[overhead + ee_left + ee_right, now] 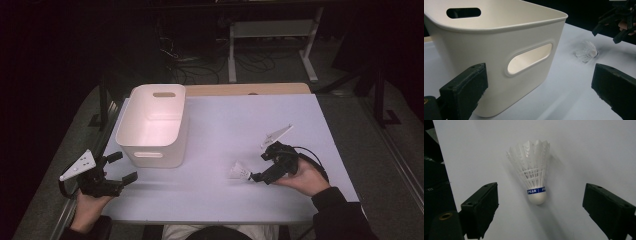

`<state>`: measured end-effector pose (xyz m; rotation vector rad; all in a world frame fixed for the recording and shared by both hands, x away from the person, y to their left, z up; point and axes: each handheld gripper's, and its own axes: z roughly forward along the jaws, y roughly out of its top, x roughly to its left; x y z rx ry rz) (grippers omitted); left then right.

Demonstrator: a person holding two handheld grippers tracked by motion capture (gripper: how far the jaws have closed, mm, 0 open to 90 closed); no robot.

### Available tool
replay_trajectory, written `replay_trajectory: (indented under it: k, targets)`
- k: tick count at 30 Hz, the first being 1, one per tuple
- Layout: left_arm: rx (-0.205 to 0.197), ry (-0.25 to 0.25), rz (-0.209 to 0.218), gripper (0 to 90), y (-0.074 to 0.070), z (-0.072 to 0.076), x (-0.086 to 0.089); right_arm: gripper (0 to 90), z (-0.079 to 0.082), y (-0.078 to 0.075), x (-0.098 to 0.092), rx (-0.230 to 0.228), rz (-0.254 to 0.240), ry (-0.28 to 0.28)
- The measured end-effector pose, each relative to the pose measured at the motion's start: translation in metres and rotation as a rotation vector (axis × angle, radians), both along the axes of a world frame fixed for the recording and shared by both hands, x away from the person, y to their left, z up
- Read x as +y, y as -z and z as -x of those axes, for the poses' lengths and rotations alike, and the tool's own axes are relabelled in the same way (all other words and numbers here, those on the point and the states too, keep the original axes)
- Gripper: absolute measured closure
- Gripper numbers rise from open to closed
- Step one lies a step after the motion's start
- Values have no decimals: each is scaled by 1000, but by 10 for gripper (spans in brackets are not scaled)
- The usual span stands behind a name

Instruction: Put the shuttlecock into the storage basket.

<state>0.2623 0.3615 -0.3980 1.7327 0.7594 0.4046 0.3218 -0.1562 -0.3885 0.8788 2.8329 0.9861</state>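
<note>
Where the person's right hand [305,176] rests on the near right part of the white table [235,115], the right gripper [262,167] points leftward at a white shuttlecock [240,171] that lies on its side on the tabletop. In the right gripper view the shuttlecock [535,176] lies between the two black jaws, cork end toward the camera and feather skirt pointing away; a blue band with white lettering circles it just above the cork. The jaws stand wide apart, one at each side, and neither pad touches the shuttlecock, which rests free on the table. A grey three-cornered plate [276,135] rises from the top of this gripper, and a black cable [312,157] loops behind the hand.

At the near left edge of the table, the left hand [90,202] holds the left gripper [122,167], whose jaws also stand wide open with nothing between them. It aims toward a white plastic bin [152,125] that stands upright on the left half of the table, well apart from the shuttlecock. In the left gripper view the bin [496,55] shows a near wall with an oval handle slot and a second slot in the far wall; its corner sits close to the left jaw, though contact cannot be told. Beyond the bin, the shuttlecock [586,51] lies on the table, and the right gripper [617,23] appears above it at the upper right.
</note>
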Motion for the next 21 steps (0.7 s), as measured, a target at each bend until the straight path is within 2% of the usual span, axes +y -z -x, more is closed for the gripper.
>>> replay_trajectory:
  k: [3,13,21]
  targets:
    - [-1,0,1,4,0,0,0,13,-1,3,2,-3,20,-19]
    - [-1,1,1,4,0,0,0,6,-7,17,6,30,26,-35]
    - [-1,1,2,4,0,0,0,35,-10,22,9,32,37,-59]
